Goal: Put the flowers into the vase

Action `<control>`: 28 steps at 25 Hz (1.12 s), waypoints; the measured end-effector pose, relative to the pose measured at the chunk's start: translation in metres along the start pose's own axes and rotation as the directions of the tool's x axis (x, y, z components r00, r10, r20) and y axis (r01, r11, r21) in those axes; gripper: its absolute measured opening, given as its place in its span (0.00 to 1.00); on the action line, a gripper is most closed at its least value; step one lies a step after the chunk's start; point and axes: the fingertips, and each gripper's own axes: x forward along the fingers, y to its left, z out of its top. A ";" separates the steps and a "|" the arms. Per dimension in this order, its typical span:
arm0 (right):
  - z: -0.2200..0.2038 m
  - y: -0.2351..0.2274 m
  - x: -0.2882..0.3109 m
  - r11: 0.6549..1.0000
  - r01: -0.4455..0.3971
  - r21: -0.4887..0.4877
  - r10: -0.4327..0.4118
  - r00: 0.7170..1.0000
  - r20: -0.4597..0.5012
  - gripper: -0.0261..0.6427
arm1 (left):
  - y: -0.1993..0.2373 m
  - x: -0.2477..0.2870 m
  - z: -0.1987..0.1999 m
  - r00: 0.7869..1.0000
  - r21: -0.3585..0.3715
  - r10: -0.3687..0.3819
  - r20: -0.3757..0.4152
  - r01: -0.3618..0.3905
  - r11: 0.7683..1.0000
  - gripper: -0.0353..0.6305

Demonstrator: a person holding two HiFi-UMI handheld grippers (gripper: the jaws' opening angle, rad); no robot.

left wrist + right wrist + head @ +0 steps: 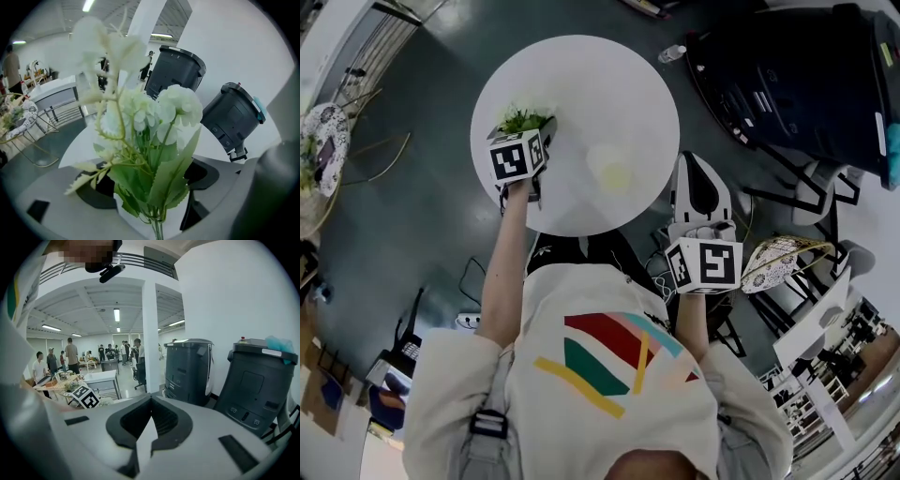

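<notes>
A bunch of white flowers (pixel 140 112) with green leaves fills the left gripper view, its stems running down between the jaws. My left gripper (pixel 157 222) is shut on those stems. In the head view the left gripper (pixel 525 131) hovers over the left part of the round white table (pixel 581 75), with the flowers' (pixel 525 119) greenery showing beyond its marker cube. A pale, translucent vase (pixel 611 171) stands on the table to the right of them, apart from the flowers. My right gripper (pixel 698 169) is off the table's right edge; its jaws (pixel 150 401) meet at the tips with nothing held.
Two large dark grey machines (pixel 806 75) stand to the far right of the table. A water bottle (pixel 672 53) lies on the floor beyond it. A patterned chair (pixel 778 262) is at my right and a wire chair (pixel 323 150) at the left. Cables trail under the table.
</notes>
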 end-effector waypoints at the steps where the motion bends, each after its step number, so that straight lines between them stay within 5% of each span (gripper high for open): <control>1: 0.000 0.002 0.000 1.000 -0.003 -0.005 0.003 1.000 0.002 0.05 | 0.001 0.000 0.000 1.000 0.000 0.001 0.003 -0.001 1.000 0.68; 6: 0.004 0.009 0.000 0.999 -0.025 -0.025 0.025 1.000 0.007 0.05 | -0.001 -0.006 0.005 0.999 0.003 0.009 0.049 -0.009 1.000 0.52; 12: 0.007 0.015 -0.004 0.998 -0.045 -0.043 0.046 0.999 0.024 0.05 | -0.005 -0.022 0.017 0.990 0.010 -0.015 0.139 0.014 1.000 0.47; 16: 0.013 0.020 -0.010 0.998 -0.049 -0.046 0.051 0.997 0.051 0.05 | -0.012 -0.050 0.046 0.965 0.069 -0.030 0.262 0.012 0.998 0.46; 22: 0.025 0.020 -0.025 0.998 -0.050 -0.046 0.055 0.993 0.105 0.05 | -0.041 -0.107 0.110 0.883 0.173 -0.065 0.466 -0.019 0.985 0.45; 28: 0.045 0.013 -0.046 0.998 -0.038 -0.041 0.045 0.982 0.186 0.05 | -0.087 -0.192 0.169 0.742 0.269 -0.153 0.653 -0.039 0.962 0.44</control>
